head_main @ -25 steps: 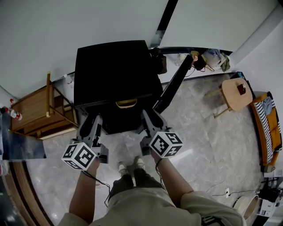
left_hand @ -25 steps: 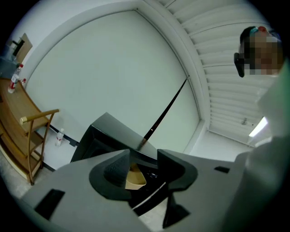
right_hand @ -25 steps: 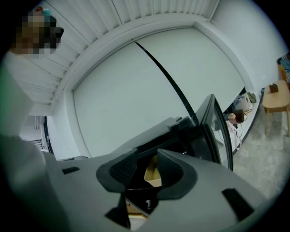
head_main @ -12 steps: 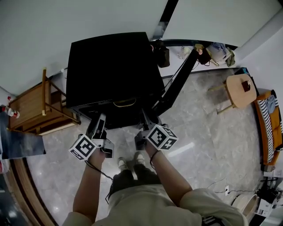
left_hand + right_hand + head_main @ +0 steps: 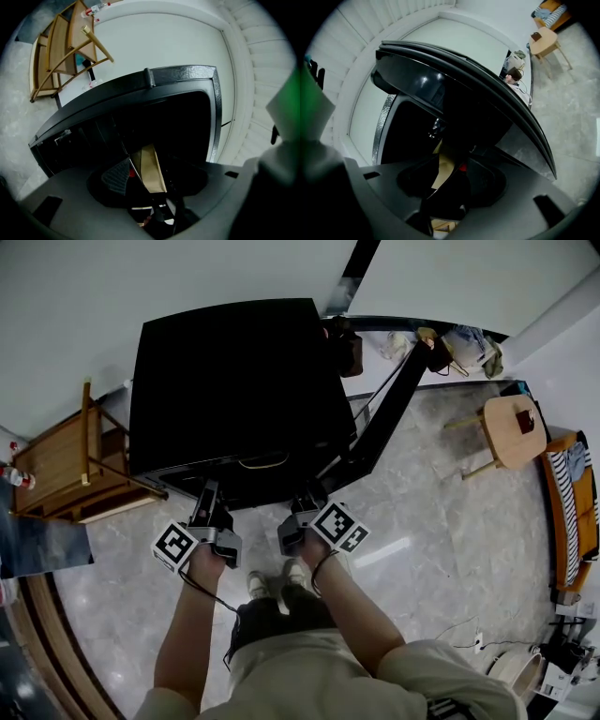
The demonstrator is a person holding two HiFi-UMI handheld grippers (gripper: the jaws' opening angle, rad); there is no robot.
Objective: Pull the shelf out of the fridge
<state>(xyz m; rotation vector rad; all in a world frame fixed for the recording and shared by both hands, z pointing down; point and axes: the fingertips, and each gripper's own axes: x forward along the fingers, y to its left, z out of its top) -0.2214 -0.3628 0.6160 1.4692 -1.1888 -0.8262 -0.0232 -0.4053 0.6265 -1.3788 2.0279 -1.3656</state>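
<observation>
At the far left a wooden rack (image 5: 75, 465) stands against the wall on the grey stone floor (image 5: 450, 549). Just right of it, the left hand-held gripper (image 5: 207, 495) reaches level into the lower front of the black fridge (image 5: 234, 371), with its marker cube (image 5: 175, 546) at the near end. Its jaws are spread and have just been opening. In the left gripper view the pale tan edge of the shelf (image 5: 151, 169) runs between them, just beside one ribbed pad (image 5: 114, 177), and the pad does not clearly press on it (the other jaw is lost in the dark). The shelf sits inside the fridge, at the front of the opening under the black top. In the head view it shows as a thin tan line between the two grippers. The right hand-held gripper (image 5: 307, 499) points into the same opening near the hinge side, tipped slightly down. Its jaws are likewise spread, having just been opening, and the right gripper view shows the same tan edge between them without a clear squeeze. The fridge door (image 5: 380, 423) stands open to the right. Further right a round wooden stool (image 5: 511, 432) stands well apart from the fridge. A striped cushion (image 5: 561, 512) lies along the right edge.
</observation>
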